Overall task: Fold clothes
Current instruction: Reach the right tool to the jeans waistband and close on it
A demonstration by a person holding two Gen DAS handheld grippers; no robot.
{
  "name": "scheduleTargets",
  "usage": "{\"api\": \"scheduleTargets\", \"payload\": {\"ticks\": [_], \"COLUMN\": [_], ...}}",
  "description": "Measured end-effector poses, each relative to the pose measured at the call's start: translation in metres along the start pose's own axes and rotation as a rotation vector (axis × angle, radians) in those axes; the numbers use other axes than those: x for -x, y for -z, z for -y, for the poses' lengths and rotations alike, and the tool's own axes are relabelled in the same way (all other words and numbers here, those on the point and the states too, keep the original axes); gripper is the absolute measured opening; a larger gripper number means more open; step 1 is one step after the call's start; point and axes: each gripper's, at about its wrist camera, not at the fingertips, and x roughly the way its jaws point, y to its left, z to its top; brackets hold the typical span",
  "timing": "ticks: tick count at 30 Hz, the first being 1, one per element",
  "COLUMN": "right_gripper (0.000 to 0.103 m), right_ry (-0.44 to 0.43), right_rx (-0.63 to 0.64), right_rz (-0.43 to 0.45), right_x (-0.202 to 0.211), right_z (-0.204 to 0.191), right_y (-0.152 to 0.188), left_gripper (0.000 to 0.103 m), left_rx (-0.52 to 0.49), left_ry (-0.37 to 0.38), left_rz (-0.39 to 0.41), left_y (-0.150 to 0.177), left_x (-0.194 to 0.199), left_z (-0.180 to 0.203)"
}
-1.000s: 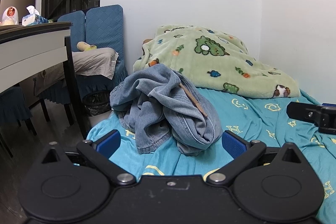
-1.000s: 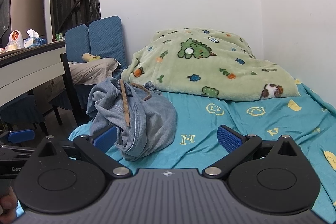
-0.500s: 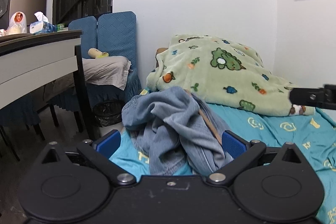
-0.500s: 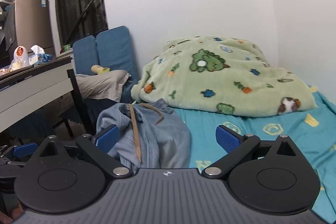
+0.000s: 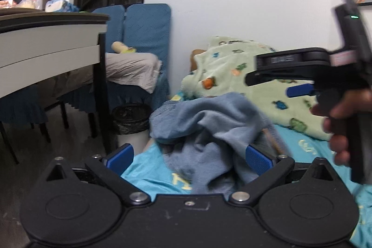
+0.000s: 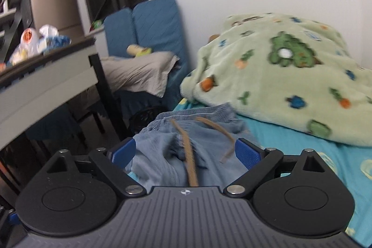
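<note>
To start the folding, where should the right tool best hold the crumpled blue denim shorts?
Probably the elastic waistband of the crumpled blue denim shorts, approached from the near side: it lies as a raised, exposed edge just beyond the open right tool.

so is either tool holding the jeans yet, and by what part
Nothing is held. Both the left tool and the right tool are open, their pads either side of the crumpled jeans on the bed, not closed on the fabric.
</note>
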Motion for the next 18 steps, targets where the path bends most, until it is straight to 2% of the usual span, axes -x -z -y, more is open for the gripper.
{"api": "scheduleTargets", "payload": {"ticks": [7, 9, 10, 11, 13, 15, 18], "right_gripper": [0.09, 0.068, 0.06, 0.038, 0.012, 0.004, 0.0], "right_ry": [0.023, 0.03, 0.027, 0.021, 0.011, 0.001, -0.001], "right_rx": [0.184, 0.237, 0.24, 0.236, 0.227, 0.219, 0.216], "right_rz": [-0.094, -0.12, -0.115, -0.104, -0.082, -0.059, -0.027], "right_x": [-0.057, -0.073, -0.067, -0.056, -0.033, -0.01, 0.03], "right_z": [-0.024, -0.03, -0.03, -0.028, -0.023, -0.019, -0.013], "right_y": [0.014, 0.018, 0.018, 0.016, 0.014, 0.011, 0.011], "left_gripper": [0.102, 0.102, 0.102, 0.102, 0.102, 0.102, 0.102], "left_rx": [0.036, 0.057, 0.067, 0.076, 0.093, 0.093, 0.091], "left_ry": [-0.034, -0.046, -0.049, -0.046, -0.035, -0.03, -0.026], "left_rz": [-0.032, -0.037, -0.043, -0.05, -0.054, -0.037, -0.02], "left_y": [0.012, 0.014, 0.014, 0.014, 0.014, 0.013, 0.012], "left_x": [-0.022, -0.025, -0.027, -0.028, -0.027, -0.023, -0.018], "left_z": [-0.017, -0.021, -0.022, -0.023, -0.024, -0.024, -0.023]}}
